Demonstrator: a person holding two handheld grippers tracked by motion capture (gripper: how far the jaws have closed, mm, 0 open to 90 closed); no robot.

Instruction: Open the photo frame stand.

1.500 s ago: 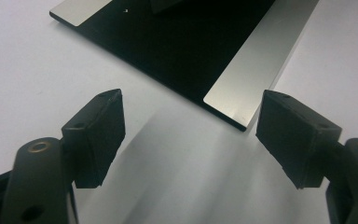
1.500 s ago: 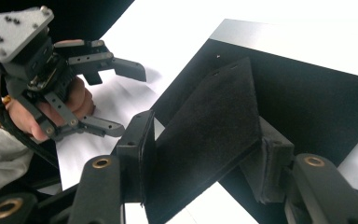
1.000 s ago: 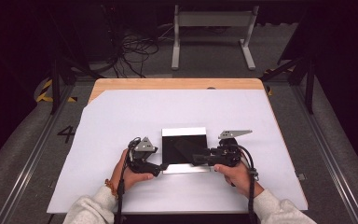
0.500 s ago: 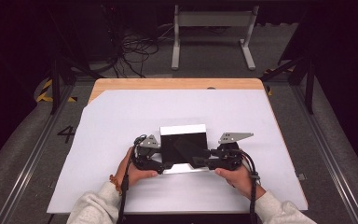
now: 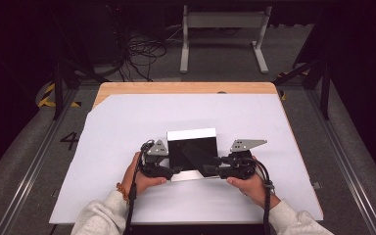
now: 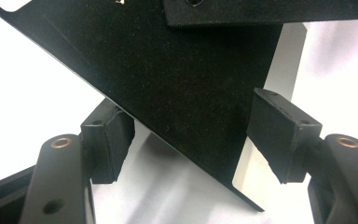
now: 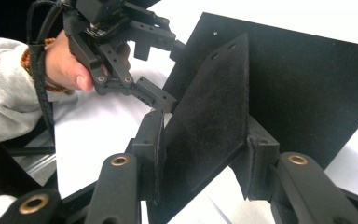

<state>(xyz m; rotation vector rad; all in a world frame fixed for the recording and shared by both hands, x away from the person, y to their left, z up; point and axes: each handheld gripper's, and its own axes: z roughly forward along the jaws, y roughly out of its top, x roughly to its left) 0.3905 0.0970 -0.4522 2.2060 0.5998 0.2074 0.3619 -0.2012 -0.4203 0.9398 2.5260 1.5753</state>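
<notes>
Left fingers [image 6: 107,140]: set wide, one on each side of the black panel's [image 6: 177,88] lower corner, neither pad touching it.
Right fingers [image 7: 156,154]: set narrow around a black flap [image 7: 209,116]; whether they press it, cannot tell.
Left gripper [image 5: 169,171]: at the panel's [image 5: 193,149] near left edge, in the person's left hand [image 5: 139,178].
Right gripper [image 5: 215,171]: at its near right edge.
Panel: lies on the white sheet [image 5: 127,127] on the table [image 5: 186,88], near the person.
</notes>
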